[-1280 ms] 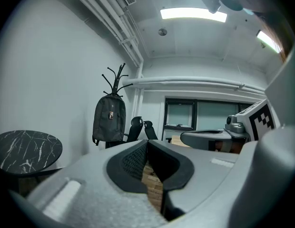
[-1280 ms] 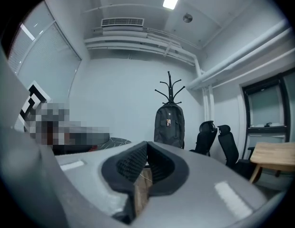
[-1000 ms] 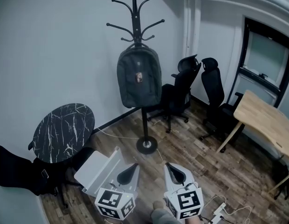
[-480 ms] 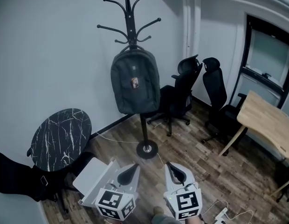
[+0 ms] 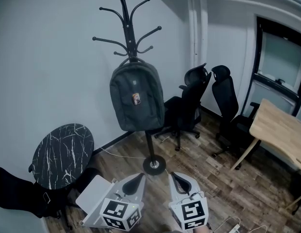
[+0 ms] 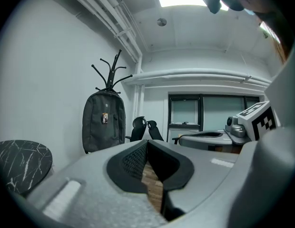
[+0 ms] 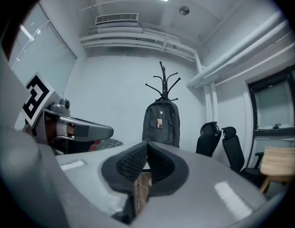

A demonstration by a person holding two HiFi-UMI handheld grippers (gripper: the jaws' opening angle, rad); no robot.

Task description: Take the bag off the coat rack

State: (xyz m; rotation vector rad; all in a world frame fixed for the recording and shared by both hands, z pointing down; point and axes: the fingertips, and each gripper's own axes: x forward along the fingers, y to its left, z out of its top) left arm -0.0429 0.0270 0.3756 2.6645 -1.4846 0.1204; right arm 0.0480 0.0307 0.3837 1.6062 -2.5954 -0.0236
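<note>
right gripper (image 5: 175, 175) rear off-frame

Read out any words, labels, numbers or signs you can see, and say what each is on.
No text here can be read.
Small patch on the dark grey fabric backpack: too small to read.
Black square markers on the left white cube and right white cube: patterns, no words.

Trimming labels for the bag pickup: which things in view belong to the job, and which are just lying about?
Job:
- backpack, hanging on the coat rack
- left hand-held gripper and right hand-held gripper, both shut and empty, well short of the rack

Lying about:
- round marble table
- office chairs
- wooden desk
</note>
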